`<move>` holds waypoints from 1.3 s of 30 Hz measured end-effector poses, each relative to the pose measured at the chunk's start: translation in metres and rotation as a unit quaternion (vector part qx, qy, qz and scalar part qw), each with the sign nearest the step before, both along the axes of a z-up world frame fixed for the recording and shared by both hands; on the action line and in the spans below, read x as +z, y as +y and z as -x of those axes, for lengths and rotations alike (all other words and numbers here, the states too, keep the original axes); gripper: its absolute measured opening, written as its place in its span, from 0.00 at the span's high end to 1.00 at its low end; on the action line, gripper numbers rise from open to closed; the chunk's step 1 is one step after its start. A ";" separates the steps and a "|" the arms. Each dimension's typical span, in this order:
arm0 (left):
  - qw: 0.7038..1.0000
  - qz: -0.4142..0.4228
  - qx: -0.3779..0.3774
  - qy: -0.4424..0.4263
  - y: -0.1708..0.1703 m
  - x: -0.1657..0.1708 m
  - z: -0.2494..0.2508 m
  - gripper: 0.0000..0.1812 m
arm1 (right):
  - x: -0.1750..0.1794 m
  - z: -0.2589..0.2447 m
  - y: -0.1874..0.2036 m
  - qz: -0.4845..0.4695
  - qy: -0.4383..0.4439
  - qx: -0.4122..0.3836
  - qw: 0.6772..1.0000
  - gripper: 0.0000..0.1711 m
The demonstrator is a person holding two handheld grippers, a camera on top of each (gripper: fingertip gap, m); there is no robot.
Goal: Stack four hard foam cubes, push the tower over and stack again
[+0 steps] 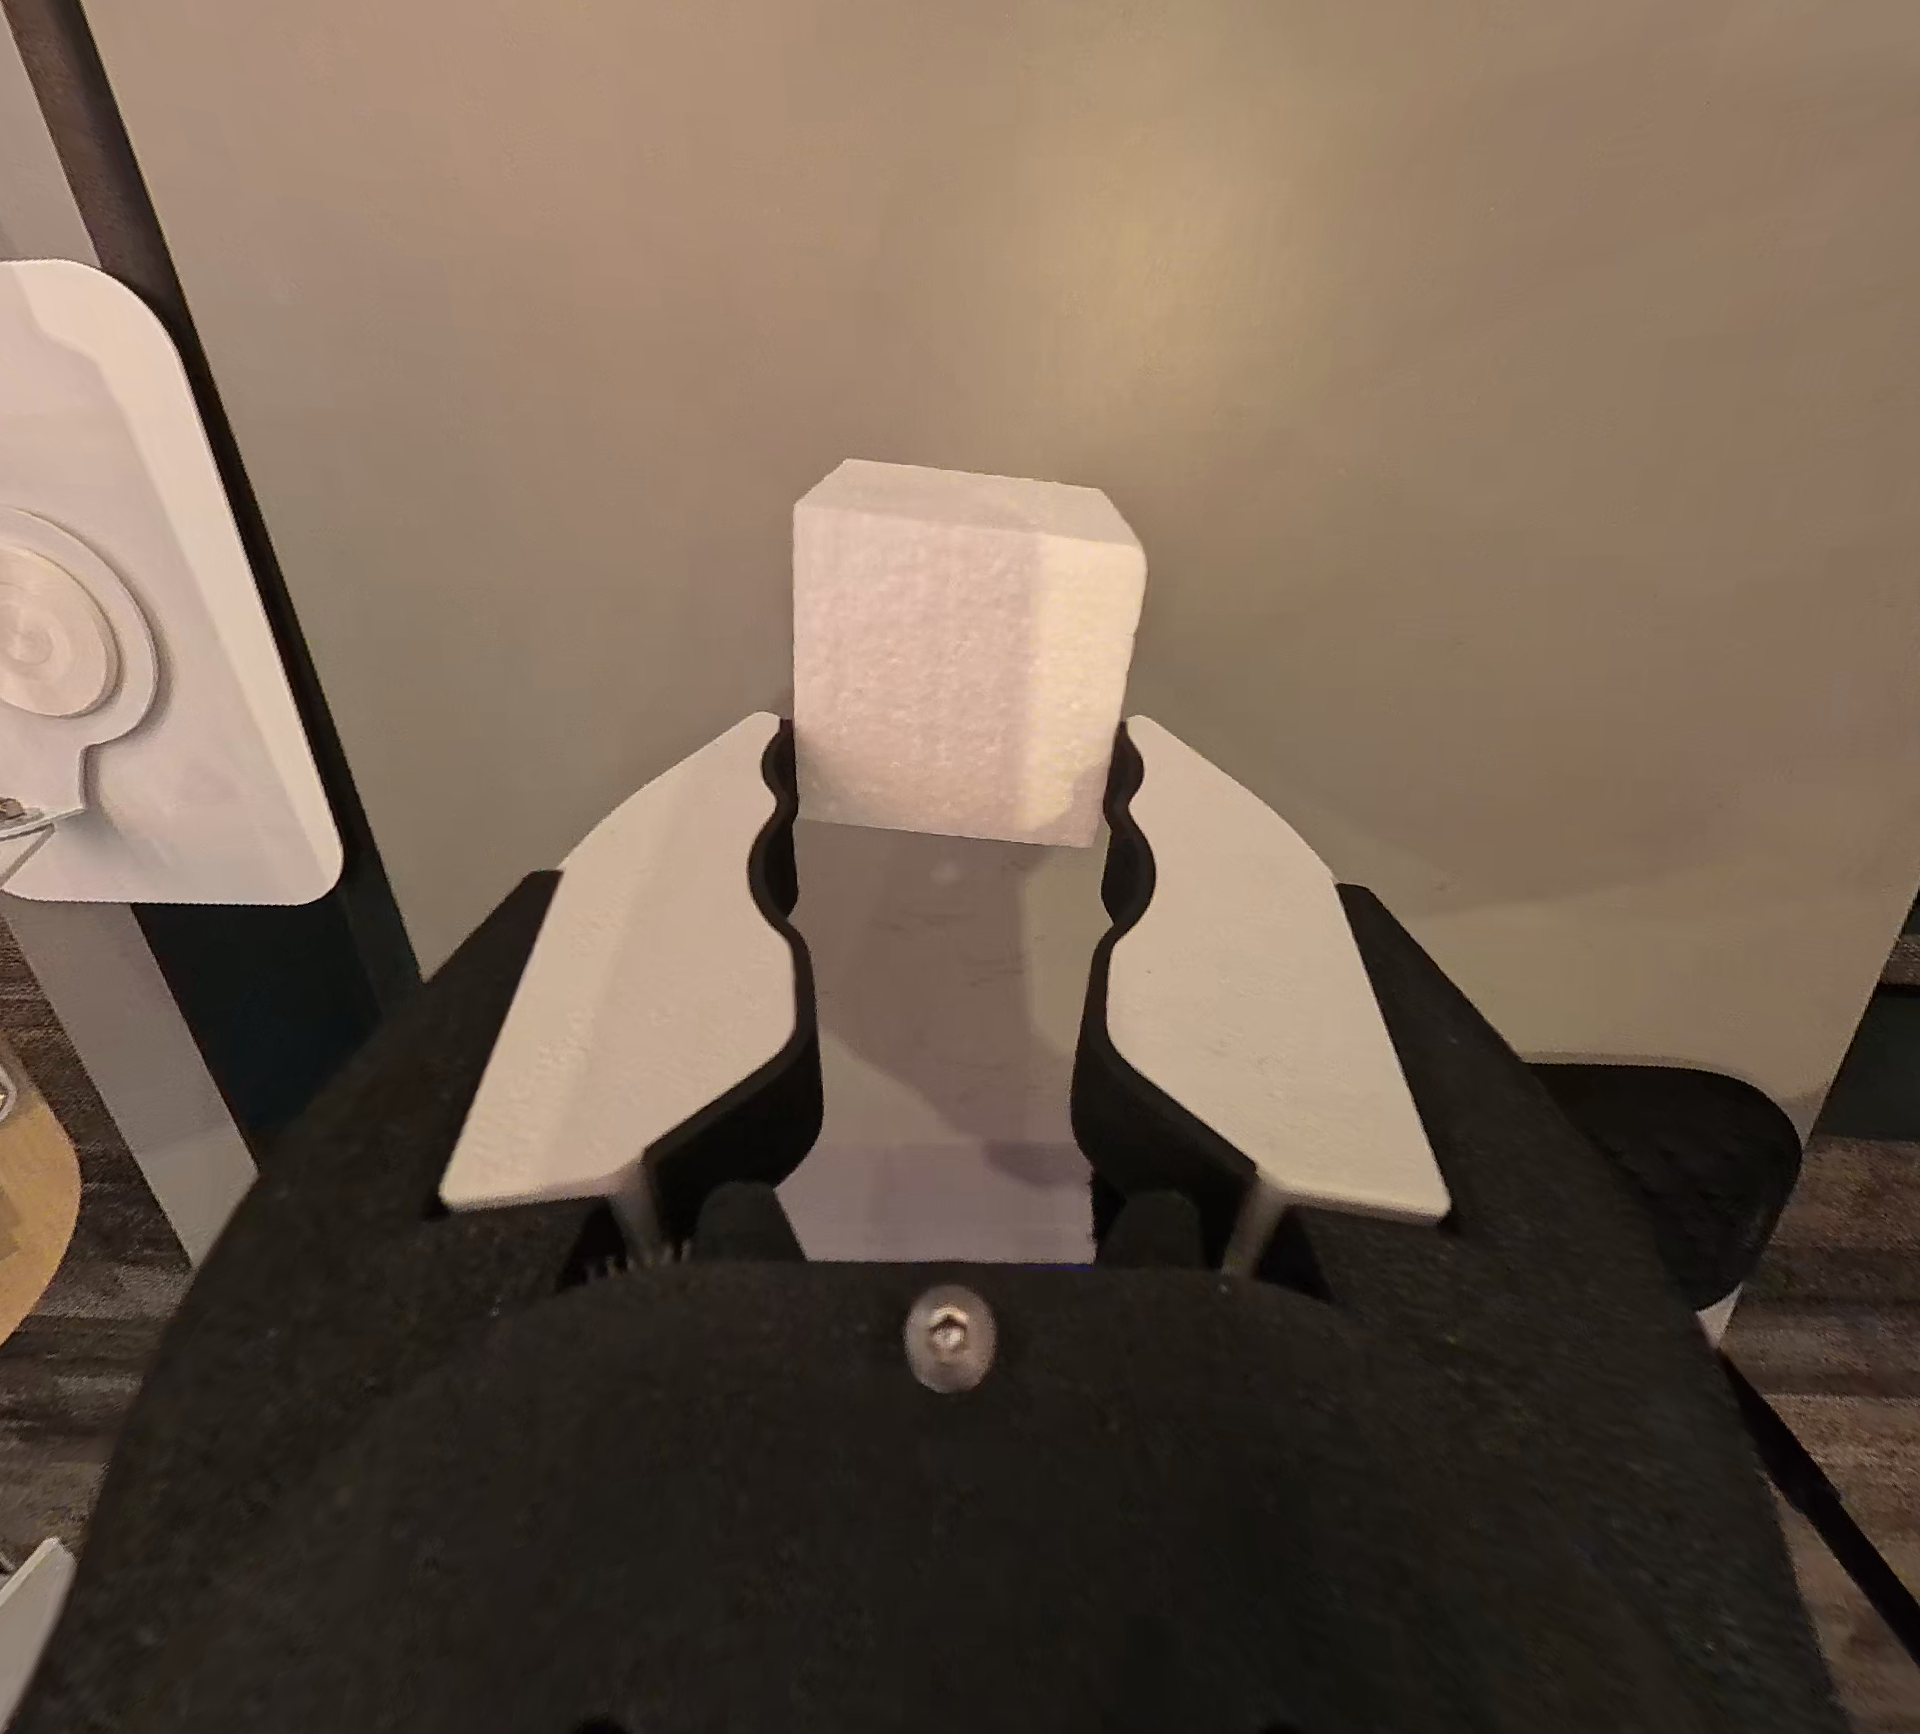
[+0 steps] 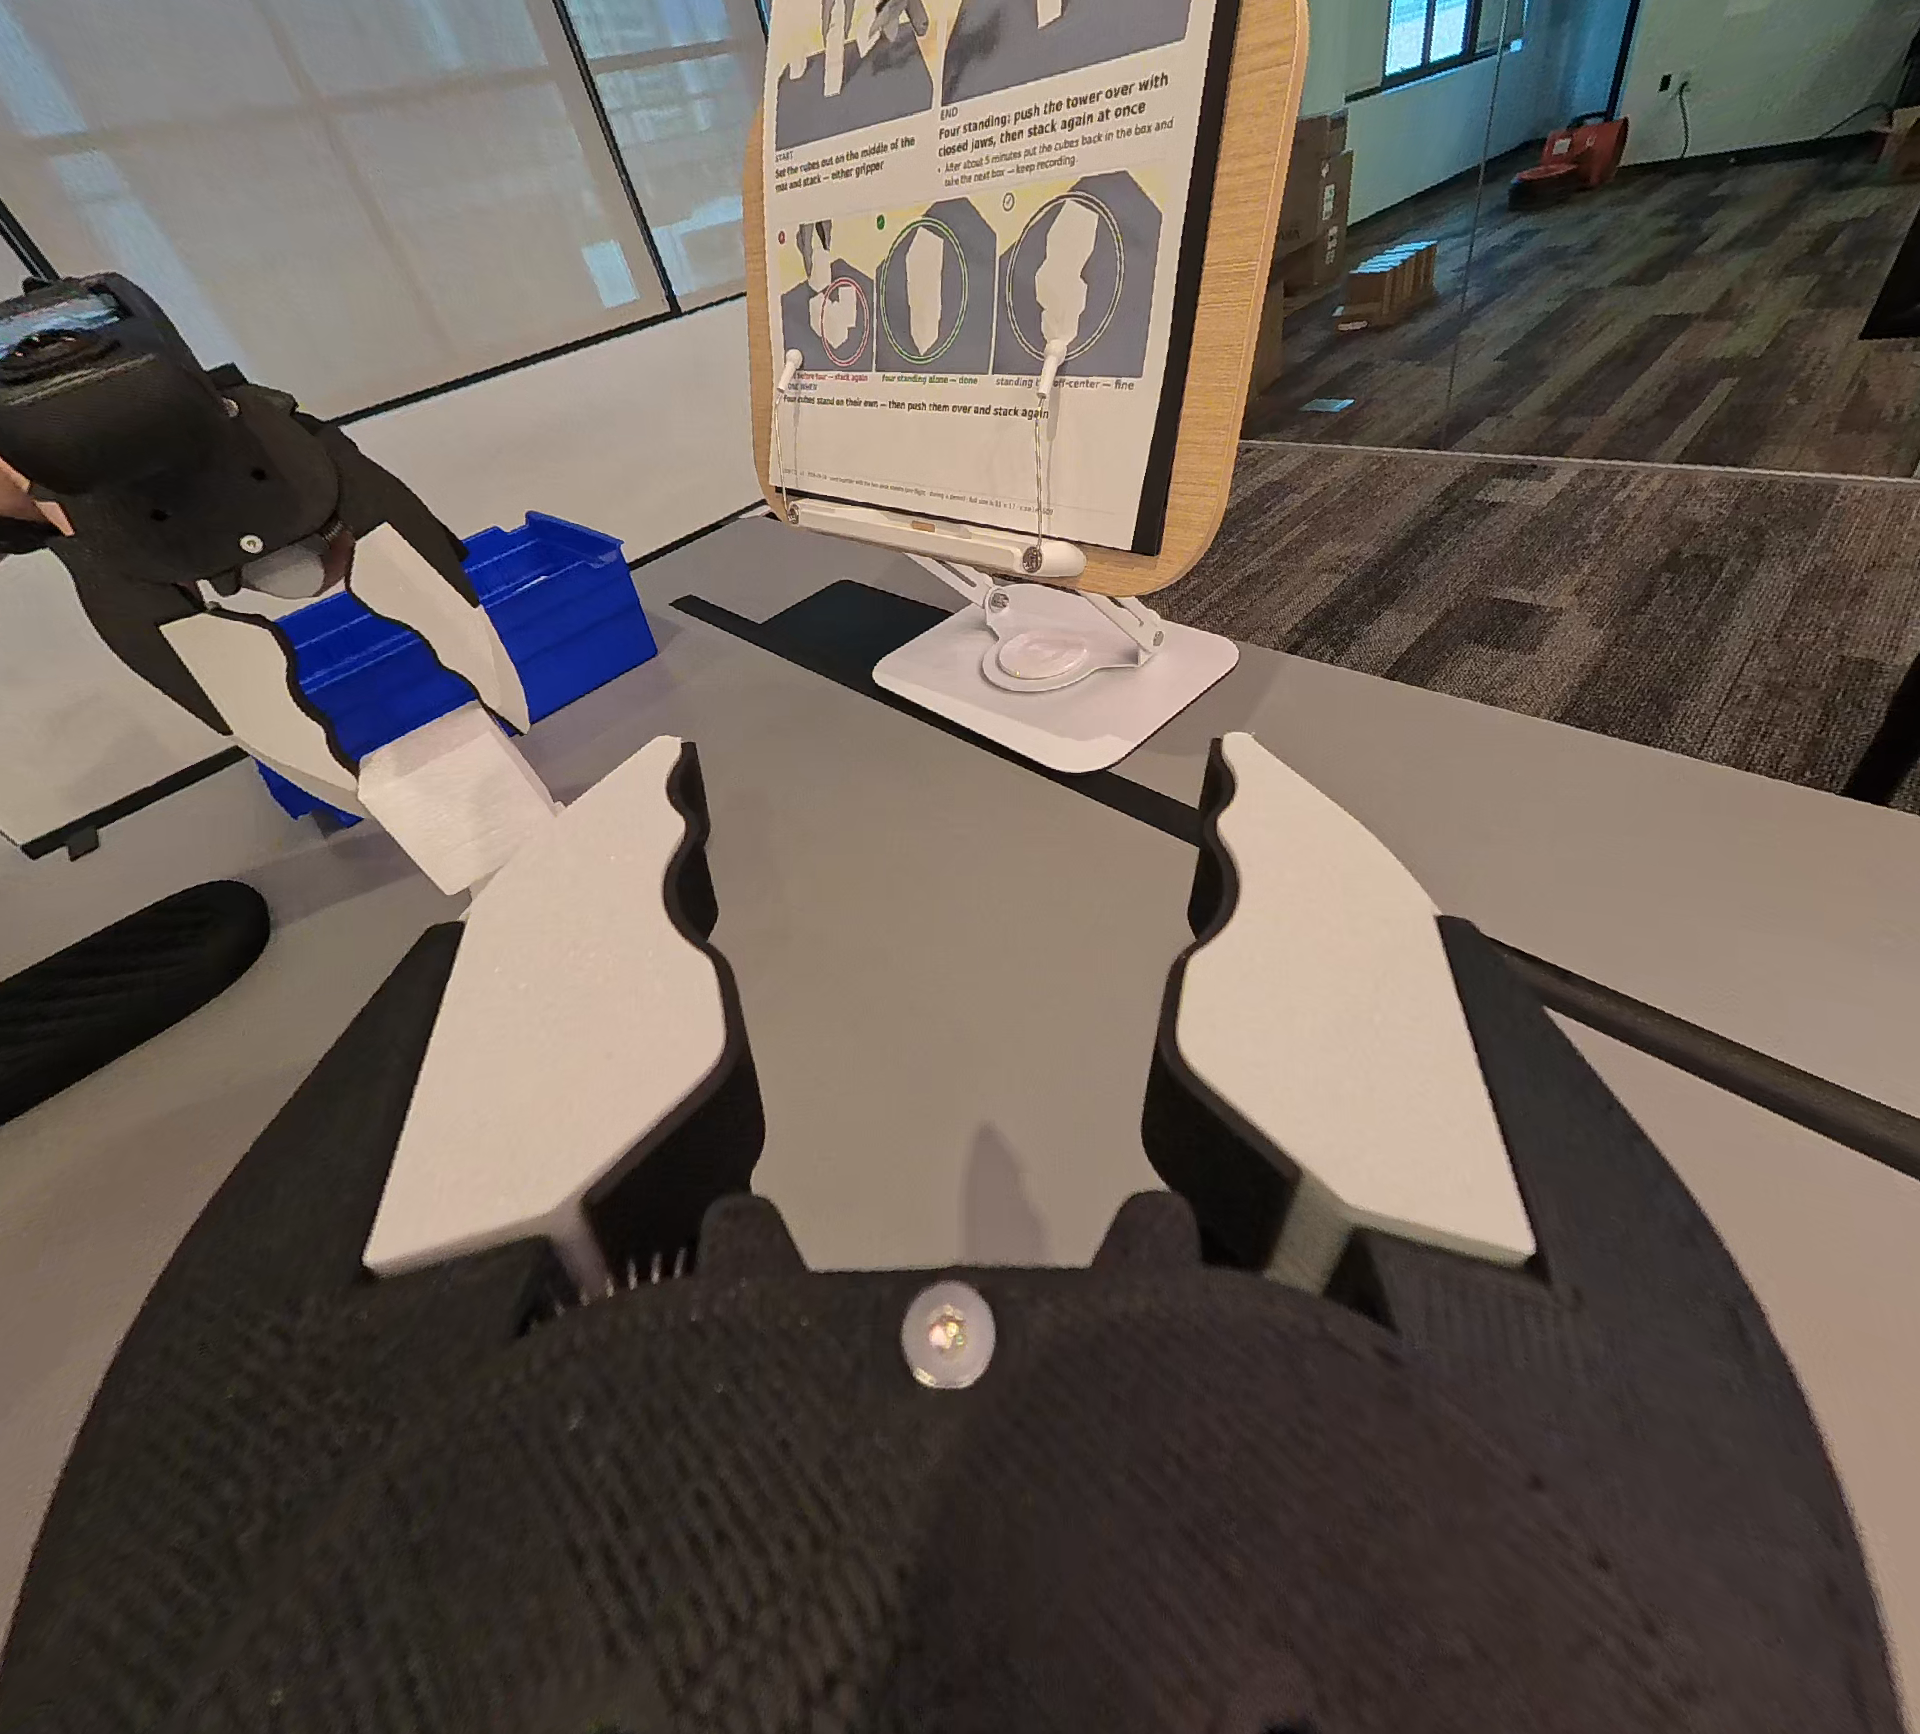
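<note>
Foam cube (image 1: 951,676), white and grainy, sits between the tips of the left gripper (image 1: 951,775), and the jaws are clamped on its two side faces, low on the block. In the left wrist view it is at 12 o'clock from the gripper body, above the grey surface (image 1: 1351,334). In the right wrist view the same cube (image 2: 457,801) is at about 10 o'clock, carried by the left gripper (image 2: 416,749) and tilted; I judge it is lifted clear of the surface, but the contact point is partly hidden. A grip by the tips only probably leaves the underside free, so that the cube can be put down flat.

The right gripper (image 2: 951,811) has its jaws wide apart with nothing between them, only the bare surface (image 2: 935,1009). It seems to wait for its own turn.

A blue bin (image 2: 561,604) stands behind the left gripper, at 10 o'clock, and I suppose it holds the other cubes, though none is visible to me. An instruction sheet (image 2: 987,178) on a white stand (image 2: 1060,687) is at 12 o'clock. No tower exists yet, so the stacking looks to be at its beginning.
</note>
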State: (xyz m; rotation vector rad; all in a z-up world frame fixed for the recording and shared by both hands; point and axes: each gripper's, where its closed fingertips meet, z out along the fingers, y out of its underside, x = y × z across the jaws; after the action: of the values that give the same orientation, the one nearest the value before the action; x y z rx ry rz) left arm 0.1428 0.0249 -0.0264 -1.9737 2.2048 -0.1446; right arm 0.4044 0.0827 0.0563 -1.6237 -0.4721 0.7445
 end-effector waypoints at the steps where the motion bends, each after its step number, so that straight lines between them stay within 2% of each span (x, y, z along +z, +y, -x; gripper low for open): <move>1: 1.000 0.001 0.001 0.001 0.000 0.000 0.000 0.68 | 0.000 0.000 0.000 0.000 0.000 0.000 1.000 0.47; 14: 1.000 -0.008 0.003 0.026 0.007 -0.007 -0.002 0.68 | 0.002 -0.003 0.000 -0.002 0.007 0.000 1.000 0.47; 17: 0.999 -0.027 0.007 0.029 0.014 -0.007 -0.002 0.59 | 0.002 -0.006 -0.001 -0.001 0.014 0.000 1.000 0.47; 19: 0.999 -0.020 0.009 0.024 0.011 -0.004 -0.002 0.57 | 0.001 -0.007 -0.001 -0.001 0.015 -0.001 1.000 0.47; 22: 1.000 -0.026 0.008 -0.006 0.008 0.013 -0.005 0.56 | 0.001 -0.011 -0.001 -0.001 0.018 -0.004 1.000 0.47; 26: 0.991 -0.051 0.052 -0.113 0.023 0.073 0.010 0.58 | 0.000 -0.019 -0.003 0.000 0.029 -0.011 1.000 0.47; 29: 0.961 -0.114 0.170 -0.188 0.070 0.123 0.072 0.58 | 0.001 -0.025 -0.004 -0.001 0.041 -0.017 0.999 0.47; 32: 0.898 -0.177 0.364 -0.173 0.127 0.133 0.192 0.63 | 0.002 -0.029 -0.004 0.001 0.049 -0.021 0.999 0.47; 34: 0.844 -0.151 0.487 -0.164 0.145 0.115 0.264 0.63 | -0.001 -0.029 -0.002 0.005 0.045 -0.024 0.999 0.47; 36: 0.807 -0.113 0.557 -0.161 0.151 0.088 0.316 0.63 | -0.004 -0.027 0.000 0.009 0.034 -0.026 0.999 0.47; 37: 0.795 -0.112 0.576 -0.151 0.155 0.075 0.338 0.63 | -0.006 -0.026 0.001 0.011 0.027 -0.027 0.999 0.47; 39: 0.791 -0.108 0.591 -0.111 0.156 0.045 0.374 0.62 | -0.011 -0.025 0.003 0.014 0.011 -0.031 0.999 0.47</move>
State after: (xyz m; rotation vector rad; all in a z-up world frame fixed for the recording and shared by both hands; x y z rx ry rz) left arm -0.2317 0.1813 0.0187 -2.5769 0.5155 0.0572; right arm 0.4295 0.0861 0.0457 -1.6472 -0.3960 0.7256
